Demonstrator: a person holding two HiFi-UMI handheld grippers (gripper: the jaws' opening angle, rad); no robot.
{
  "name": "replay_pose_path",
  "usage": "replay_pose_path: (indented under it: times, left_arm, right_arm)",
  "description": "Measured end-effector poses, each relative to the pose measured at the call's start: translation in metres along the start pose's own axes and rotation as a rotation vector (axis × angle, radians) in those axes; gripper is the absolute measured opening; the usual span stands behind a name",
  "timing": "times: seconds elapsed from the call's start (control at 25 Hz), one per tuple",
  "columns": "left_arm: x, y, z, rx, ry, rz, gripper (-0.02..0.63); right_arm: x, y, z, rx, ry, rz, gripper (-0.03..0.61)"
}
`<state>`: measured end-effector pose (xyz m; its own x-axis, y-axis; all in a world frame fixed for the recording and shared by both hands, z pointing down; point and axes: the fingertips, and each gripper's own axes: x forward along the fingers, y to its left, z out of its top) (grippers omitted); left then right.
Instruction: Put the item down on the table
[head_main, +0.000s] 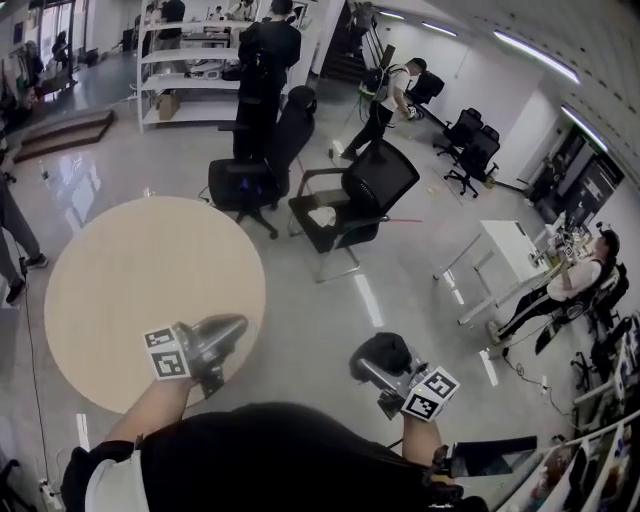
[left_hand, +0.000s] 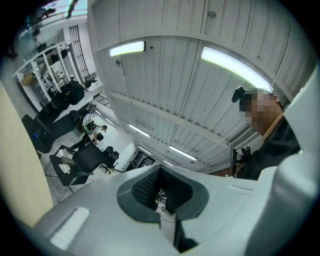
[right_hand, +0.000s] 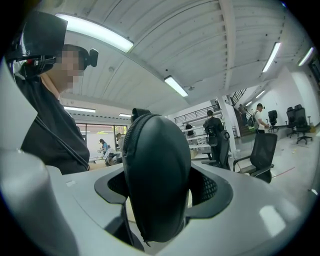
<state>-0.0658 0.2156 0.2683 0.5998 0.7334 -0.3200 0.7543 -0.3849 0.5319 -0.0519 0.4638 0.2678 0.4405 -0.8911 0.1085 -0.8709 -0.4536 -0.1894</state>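
Right gripper (right_hand: 161, 197): jaws clenched on a black zippered case (right_hand: 157, 180), one pad on each broad side. The case stands upright in the right gripper view, long axis running up out of the jaws, rounded top well clear of them. Its zipper seam runs down the narrow edge that faces the camera.

Head view: the case (head_main: 384, 351) sits at the tip of the right gripper (head_main: 374, 366), in the air over bare floor (head_main: 330, 320), off the table and to the right of its edge.

Left gripper (left_hand: 161, 192): jaws a little apart, room showing through the gap, nothing between them. In the head view the left gripper (head_main: 230, 326) hangs over the near right rim of the round wooden table (head_main: 120, 290).

Table top is bare wood. Open floor separates its right edge from the case. Two black office chairs (head_main: 352, 195) stand beyond the far right rim, and a white desk (head_main: 503, 250) is well apart to the right.
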Motion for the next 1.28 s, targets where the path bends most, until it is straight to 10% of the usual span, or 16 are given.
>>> replay_pose_path:
  times: [0.44,1.0,1.28]
  left_arm:
    - [0.047,0.108,0.023,0.036,-0.053,0.193,-0.006]
    - [0.231,0.198,0.024,0.094,-0.174,0.402,-0.006]
    - [0.257,0.231,0.028,0.081,-0.181,0.487,-0.006]
  right_arm:
    - [0.088,-0.145,0.006,0.057,0.010,0.157,0.337]
    - [0.151,-0.385,0.051,0.066,0.026,0.446,0.337]
    - [0.179,-0.432,0.053,0.096,0.042,0.513,0.337]
